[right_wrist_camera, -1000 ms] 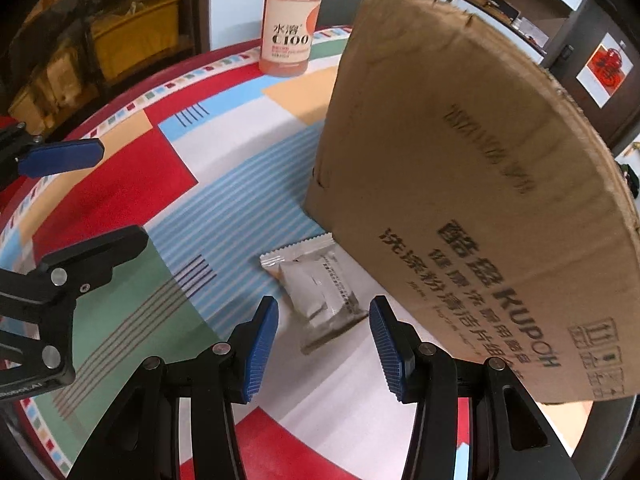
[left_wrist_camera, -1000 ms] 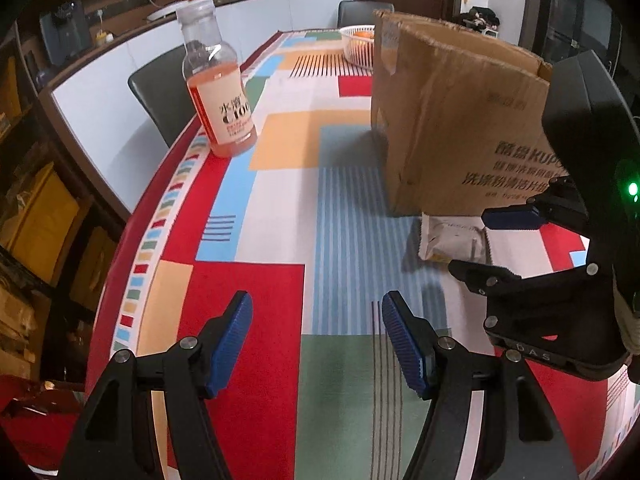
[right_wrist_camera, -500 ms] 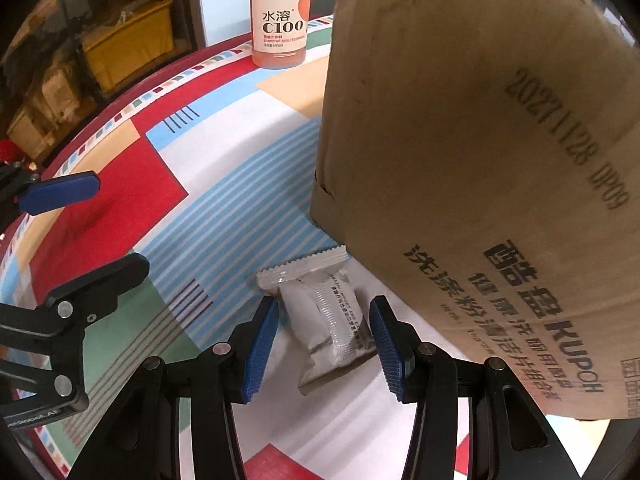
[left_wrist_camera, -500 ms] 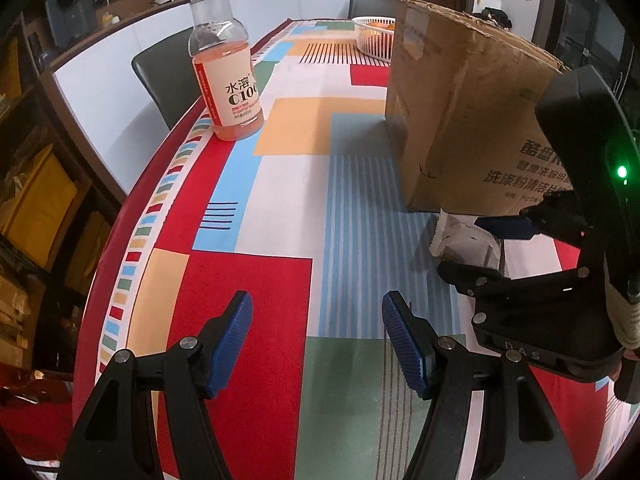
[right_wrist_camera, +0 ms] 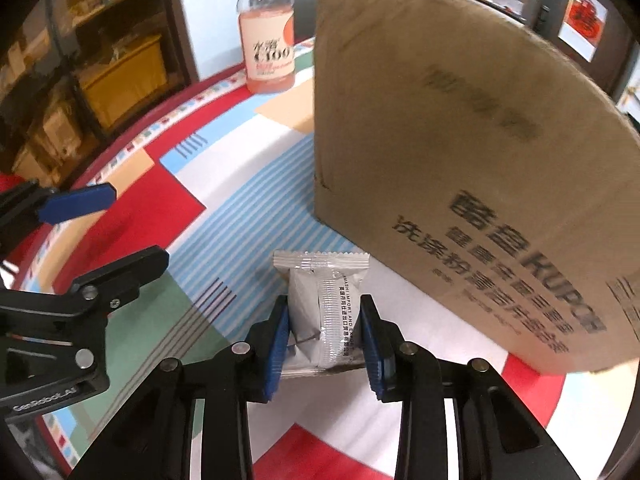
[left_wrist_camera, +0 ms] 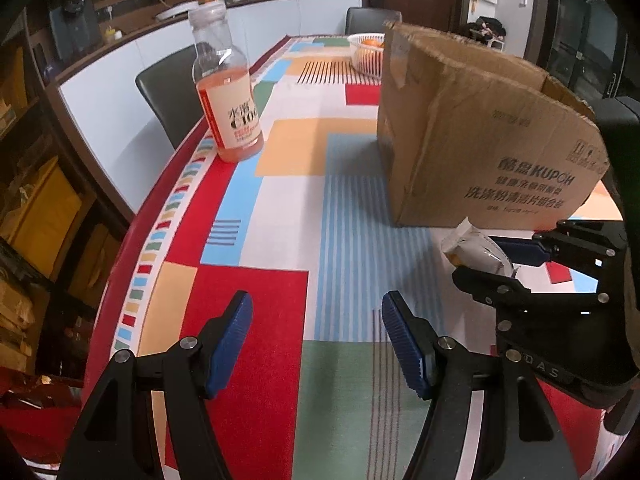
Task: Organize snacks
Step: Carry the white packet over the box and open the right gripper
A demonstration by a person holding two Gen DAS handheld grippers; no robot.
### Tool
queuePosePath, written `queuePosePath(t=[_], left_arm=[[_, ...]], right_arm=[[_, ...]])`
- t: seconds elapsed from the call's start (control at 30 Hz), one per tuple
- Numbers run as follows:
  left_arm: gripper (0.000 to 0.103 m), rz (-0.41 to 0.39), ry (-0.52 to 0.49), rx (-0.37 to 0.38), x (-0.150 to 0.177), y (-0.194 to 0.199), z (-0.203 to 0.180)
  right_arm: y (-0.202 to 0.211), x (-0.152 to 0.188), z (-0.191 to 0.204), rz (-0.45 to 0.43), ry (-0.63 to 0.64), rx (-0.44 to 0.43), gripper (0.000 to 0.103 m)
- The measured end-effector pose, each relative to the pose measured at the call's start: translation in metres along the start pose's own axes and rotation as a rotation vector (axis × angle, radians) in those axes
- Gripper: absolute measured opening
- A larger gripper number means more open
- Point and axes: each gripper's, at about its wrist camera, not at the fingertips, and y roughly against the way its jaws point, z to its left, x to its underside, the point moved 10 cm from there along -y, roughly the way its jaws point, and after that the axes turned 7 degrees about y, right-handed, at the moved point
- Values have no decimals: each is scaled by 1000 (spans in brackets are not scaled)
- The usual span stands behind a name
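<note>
Left wrist view: left gripper hangs over the patterned tablecloth, blue pads wide apart, nothing between them. The snack packet lies ahead and off to the right of this claw, well apart from it, already pinched in the right gripper, whose fingers reach in from the right edge. The packet looks lifted a little off the cloth, though contact underneath cannot be told. Beyond the packet, just behind it, stands the cardboard box, top open. A drink bottle stands far ahead-left, a white basket far ahead past the box. Right wrist view: right gripper is clamped on the snack packet, one blue pad on each long side, so the squeeze is across the short width. The packet's long axis runs straight ahead along the fingers, its crimped end pointing away from the claw toward the foot of the cardboard box, near it. The box wall rises ahead-right, rim well above the packet. The left gripper sits off to the left, spread and idle. Judgement: the right arm owns the move; the packet likely needs lifting up over the box rim, then forward, crimped end leading.
</note>
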Motion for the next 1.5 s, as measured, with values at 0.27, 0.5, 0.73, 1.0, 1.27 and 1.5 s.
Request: queuePosePath(t=[0.27,0.5,0.73,1.0,1.27,1.5], left_arm=[[66,-87,-28,31,-16,36,-16],[66,-170,-48,65,-32,73,-33],[67,-234,-62,99,-43,101,-47],[71,-312,-87,135,-57,132,-66],[74,-386,-103,152,-79,154,-82],[78,-418,-110,156,-101,158,-89]], right_arm=[[41,2,-10,-100,-94,21,35],[86,0,-23,-204,-155,60,35],[132,3,-38,-299,-194,135,35],[182,5,-55,-396,-243,182,35],[208,-2,-68,-462,-272,209,35],[220,-13,-83,-489,-286,239,35]])
